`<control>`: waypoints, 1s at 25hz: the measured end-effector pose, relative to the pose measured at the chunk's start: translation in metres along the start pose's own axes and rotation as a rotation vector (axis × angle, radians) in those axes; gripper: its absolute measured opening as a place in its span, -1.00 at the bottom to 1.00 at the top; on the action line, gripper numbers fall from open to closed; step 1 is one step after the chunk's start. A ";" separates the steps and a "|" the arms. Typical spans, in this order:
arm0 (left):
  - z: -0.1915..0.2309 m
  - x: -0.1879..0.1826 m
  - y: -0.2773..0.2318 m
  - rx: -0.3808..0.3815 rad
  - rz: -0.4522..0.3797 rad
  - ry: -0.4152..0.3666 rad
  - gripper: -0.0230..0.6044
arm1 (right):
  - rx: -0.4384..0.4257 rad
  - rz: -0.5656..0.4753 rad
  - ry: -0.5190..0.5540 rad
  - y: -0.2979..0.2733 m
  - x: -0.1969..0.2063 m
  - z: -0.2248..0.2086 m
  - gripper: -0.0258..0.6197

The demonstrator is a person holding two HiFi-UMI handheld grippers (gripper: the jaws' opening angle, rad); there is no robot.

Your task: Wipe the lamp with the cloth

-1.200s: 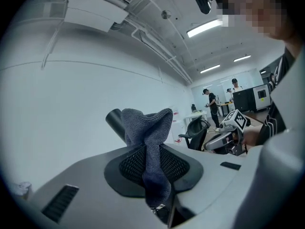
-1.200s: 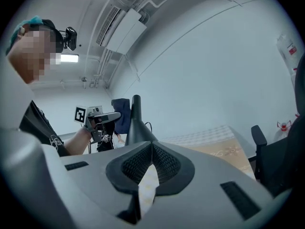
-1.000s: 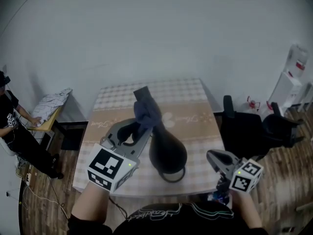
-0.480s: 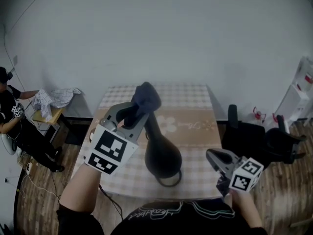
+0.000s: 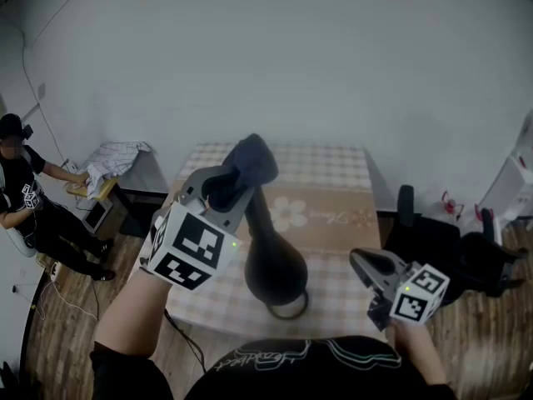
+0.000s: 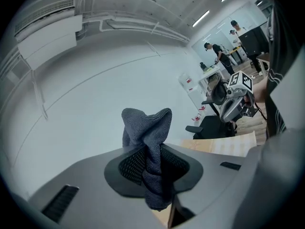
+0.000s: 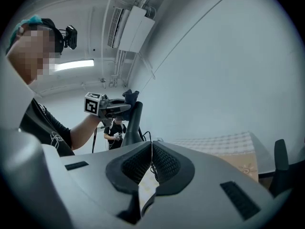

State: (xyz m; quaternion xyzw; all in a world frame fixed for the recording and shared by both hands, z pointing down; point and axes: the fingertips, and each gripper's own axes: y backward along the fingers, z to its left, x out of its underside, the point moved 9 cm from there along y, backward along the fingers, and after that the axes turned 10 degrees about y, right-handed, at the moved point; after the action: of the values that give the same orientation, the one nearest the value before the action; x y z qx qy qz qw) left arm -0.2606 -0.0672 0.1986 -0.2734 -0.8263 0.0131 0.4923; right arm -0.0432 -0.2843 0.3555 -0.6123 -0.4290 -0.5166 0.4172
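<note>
The black lamp point(image 5: 276, 267) stands on the table with a bulbous base and a thin neck rising toward me. My left gripper point(image 5: 236, 180) is up at the top of that neck, shut on the dark grey cloth point(image 5: 251, 160), which bunches over the lamp's tip. In the left gripper view the cloth point(image 6: 147, 140) sticks up from between the closed jaws. My right gripper point(image 5: 361, 262) hovers at the table's near right corner, away from the lamp, shut with nothing in it. The right gripper view shows the lamp point(image 7: 133, 123) and the left gripper point(image 7: 108, 107) at left.
The table point(image 5: 333, 215) wears a checked cloth with a beige band. A black office chair point(image 5: 433, 244) stands close on the right. At the left, a person point(image 5: 25, 202) works beside a small table with folded fabric point(image 5: 117, 157). A cord loops at the lamp's base point(image 5: 286, 309).
My left gripper has climbed with the cloth along the lamp's neck to its top. The right gripper has stayed nearly still. The person at left has shifted.
</note>
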 end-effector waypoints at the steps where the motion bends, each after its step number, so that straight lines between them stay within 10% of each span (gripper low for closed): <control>1: -0.001 0.000 0.000 -0.009 0.003 0.000 -0.70 | -0.007 0.002 -0.002 0.000 0.000 -0.002 -0.87; 25: -0.079 0.024 0.006 -0.093 0.124 0.064 -0.70 | -0.170 0.074 -0.019 0.035 0.021 -0.032 -0.87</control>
State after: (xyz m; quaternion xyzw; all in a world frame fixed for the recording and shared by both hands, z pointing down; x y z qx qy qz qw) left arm -0.2021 -0.0703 0.2567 -0.3469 -0.7914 -0.0034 0.5033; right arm -0.0165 -0.3232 0.3780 -0.6658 -0.3649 -0.5296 0.3783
